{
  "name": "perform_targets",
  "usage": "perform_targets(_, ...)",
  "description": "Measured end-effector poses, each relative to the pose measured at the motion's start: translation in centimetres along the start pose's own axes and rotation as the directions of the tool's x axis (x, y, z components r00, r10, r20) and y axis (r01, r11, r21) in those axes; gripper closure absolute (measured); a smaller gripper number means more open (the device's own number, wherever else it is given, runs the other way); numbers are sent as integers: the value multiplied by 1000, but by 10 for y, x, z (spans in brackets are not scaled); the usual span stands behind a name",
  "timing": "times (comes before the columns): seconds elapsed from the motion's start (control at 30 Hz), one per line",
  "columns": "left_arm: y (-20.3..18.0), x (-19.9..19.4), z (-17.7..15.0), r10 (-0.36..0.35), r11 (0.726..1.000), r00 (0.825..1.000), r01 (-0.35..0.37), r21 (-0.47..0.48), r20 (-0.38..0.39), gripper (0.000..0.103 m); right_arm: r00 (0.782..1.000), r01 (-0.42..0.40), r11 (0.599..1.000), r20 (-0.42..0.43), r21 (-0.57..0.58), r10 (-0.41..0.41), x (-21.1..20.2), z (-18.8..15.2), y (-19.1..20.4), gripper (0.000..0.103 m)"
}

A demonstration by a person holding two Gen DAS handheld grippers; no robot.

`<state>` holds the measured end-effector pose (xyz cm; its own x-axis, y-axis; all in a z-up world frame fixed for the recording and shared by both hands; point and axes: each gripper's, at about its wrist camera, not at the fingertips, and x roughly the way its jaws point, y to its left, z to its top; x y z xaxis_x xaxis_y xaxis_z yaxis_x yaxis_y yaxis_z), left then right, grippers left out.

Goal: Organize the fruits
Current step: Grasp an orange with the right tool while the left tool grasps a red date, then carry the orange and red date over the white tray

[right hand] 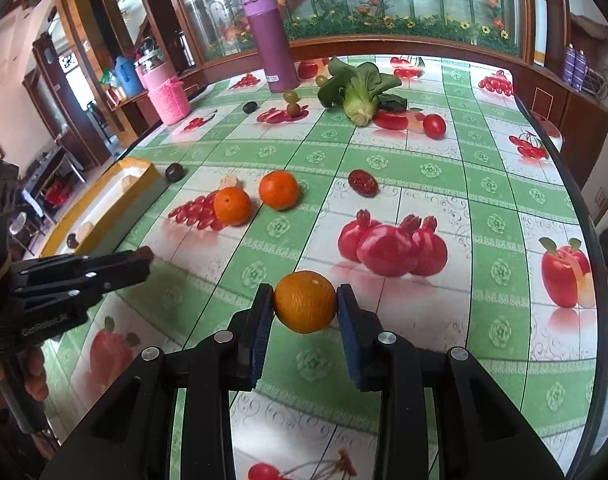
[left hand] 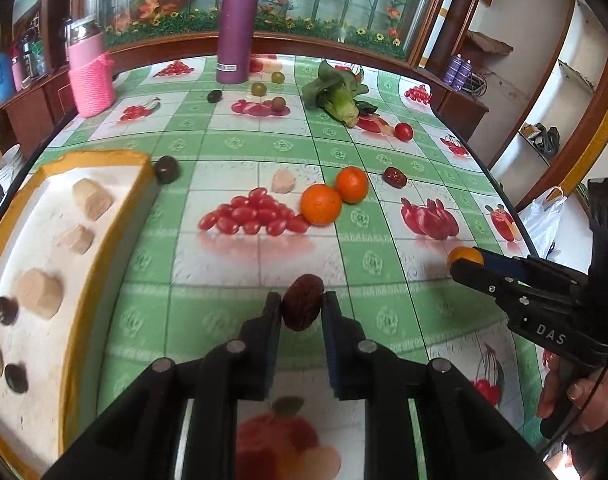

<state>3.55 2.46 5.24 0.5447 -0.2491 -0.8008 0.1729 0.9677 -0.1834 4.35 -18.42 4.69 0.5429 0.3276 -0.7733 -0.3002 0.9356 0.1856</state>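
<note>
My left gripper point(left hand: 302, 300) is shut on a wrinkled dark red date point(left hand: 302, 309), held just above the fruit-print tablecloth. To its left lies a white tray with a yellow rim point(left hand: 104, 156), holding beige chunks and dark fruits. My right gripper point(right hand: 305, 294) is shut on a small orange point(right hand: 305, 301) and also shows at the right edge of the left wrist view. Two more oranges point(left hand: 321, 204) point(left hand: 351, 184) sit touching mid-table. A second date point(left hand: 395, 177) lies to their right, and a dark round fruit point(left hand: 167, 169) rests against the tray's corner.
Farther back are a bok choy point(left hand: 339, 96), a cherry tomato point(left hand: 403, 131), small green fruits point(left hand: 258, 89), a purple flask point(left hand: 238, 28) and a pink-sleeved jar point(left hand: 90, 76). A beige chunk point(left hand: 284, 181) lies by the oranges. The table edge curves along the right.
</note>
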Motion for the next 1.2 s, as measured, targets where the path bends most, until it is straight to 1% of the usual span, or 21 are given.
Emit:
perform_targets(0.17,14,-23,-12,1,1000,1000,-1,-20,21,80,1000,-6,1000,-23,-1,6,2,-9,15,71)
perform_targets(0.3,30,-40,-17,3,999,999,-1,-49,43,80,999,-30,999,-31,-32,29,5,-6,40,71)
perform_targets(0.57,75,-72,-26,50,992,995,-39,-120,87,80,994,-108,987,-26,-118,106,15,19,105,72)
perform_targets(0.73,115,-91,-36,108,979,989,-88,-182,103,80,986,-168,972,-38,-165,164,27,38,148,72)
perform_targets(0.97,172,-108,-55,204,951,976,-178,-253,80,80,975,-221,948,-62,-231,212,51,65,203,72)
perform_targets(1.1,190,-107,-65,217,944,975,-196,-265,51,80,969,-244,933,-85,-263,230,67,76,231,72)
perform_targets(1.2,195,-103,-71,204,945,979,-188,-267,33,80,966,-256,924,-110,-283,234,81,78,247,72)
